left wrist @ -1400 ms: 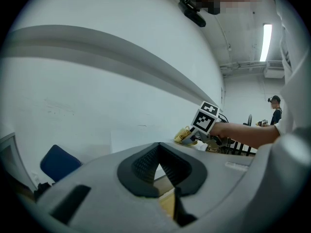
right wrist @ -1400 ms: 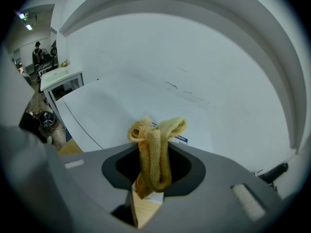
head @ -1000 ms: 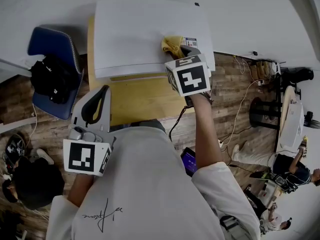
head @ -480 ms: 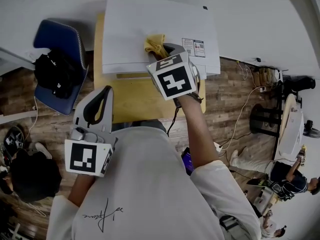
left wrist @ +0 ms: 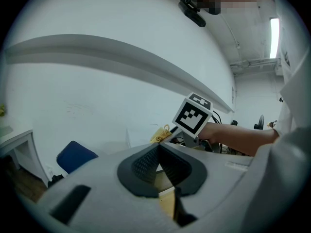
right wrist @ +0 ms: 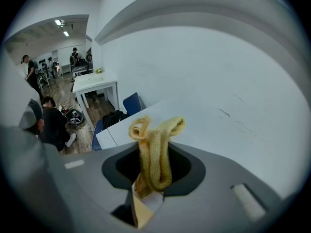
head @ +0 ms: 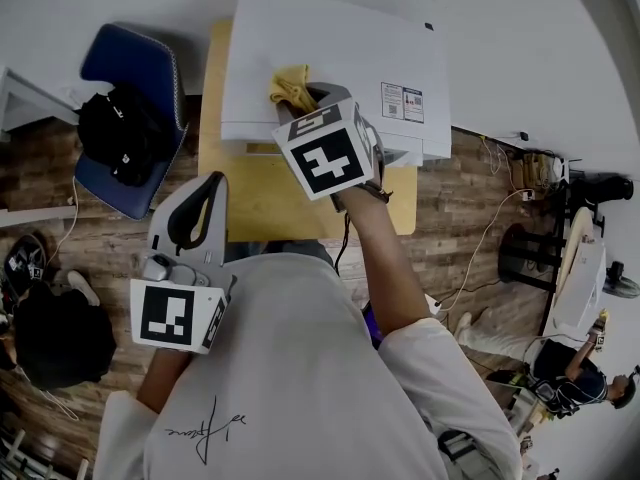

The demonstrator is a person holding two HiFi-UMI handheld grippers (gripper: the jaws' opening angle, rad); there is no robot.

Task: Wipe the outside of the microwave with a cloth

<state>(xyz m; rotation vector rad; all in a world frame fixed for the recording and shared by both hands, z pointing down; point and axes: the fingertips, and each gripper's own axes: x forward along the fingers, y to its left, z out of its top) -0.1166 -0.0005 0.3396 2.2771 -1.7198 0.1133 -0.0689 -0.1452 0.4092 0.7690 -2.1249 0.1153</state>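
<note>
R gripper [head: 305, 96] pinching yellow cloth [head: 290, 85] on white microwave [head: 350, 53] top, left part | L gripper [head: 203, 190] jaws pressed together, empty, low | tip: press cloth flat, overlap strokes

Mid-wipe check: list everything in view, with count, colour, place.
microwave: 1, white, on the table
cloth: 1, yellow, on the microwave's top, in the right gripper
labels: 2, white, on the microwave's top, right side
table: 1, yellow wood, under the microwave
chair: 1, blue, left of the table
bag: 1, black, on the chair
right gripper: 1, grey, shut on the cloth
left gripper: 1, grey, shut, empty, low by the body
</note>
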